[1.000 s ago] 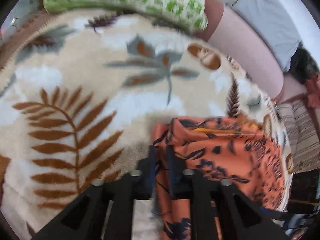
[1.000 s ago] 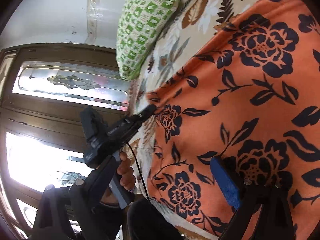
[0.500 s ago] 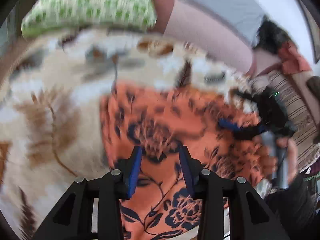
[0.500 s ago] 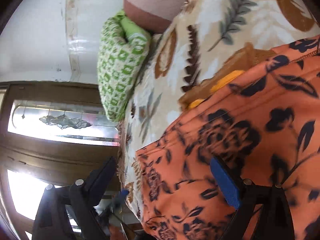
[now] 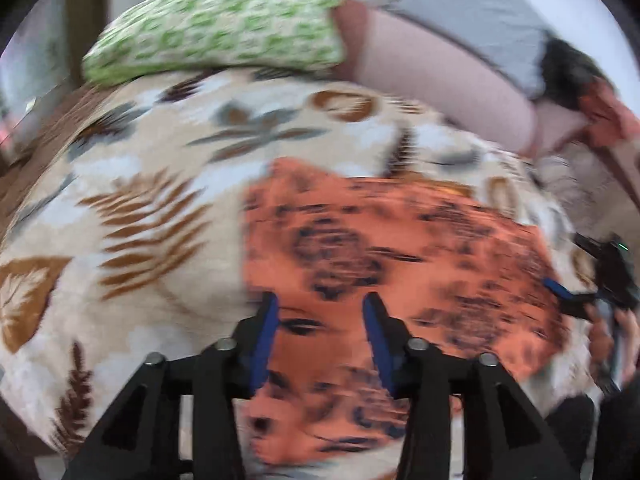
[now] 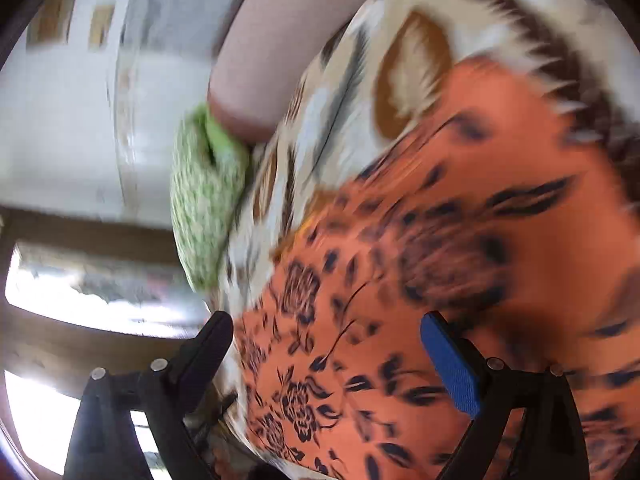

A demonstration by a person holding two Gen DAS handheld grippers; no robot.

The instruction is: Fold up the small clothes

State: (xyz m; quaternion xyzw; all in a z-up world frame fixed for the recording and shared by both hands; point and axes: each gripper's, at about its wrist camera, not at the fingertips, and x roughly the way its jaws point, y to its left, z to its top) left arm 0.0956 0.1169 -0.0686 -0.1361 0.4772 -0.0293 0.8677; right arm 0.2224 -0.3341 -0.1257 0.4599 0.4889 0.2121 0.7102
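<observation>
Cloth, an orange floral garment [image 5: 384,264], lay spread on the leaf-patterned blanket [image 5: 132,216], below the green pillow [image 5: 216,24]. The left gripper [image 5: 318,312] hung over its near edge, jaws opening with nothing pinched between them. The right gripper [image 6: 326,344] stood wide and empty above the fabric. A fold looked just laid; the next move probably called for gripping a fresh edge or corner

A green-patterned pillow [image 5: 216,24] rests on a leaf-print blanket [image 5: 132,184] beside a pink bolster [image 5: 436,76].
</observation>
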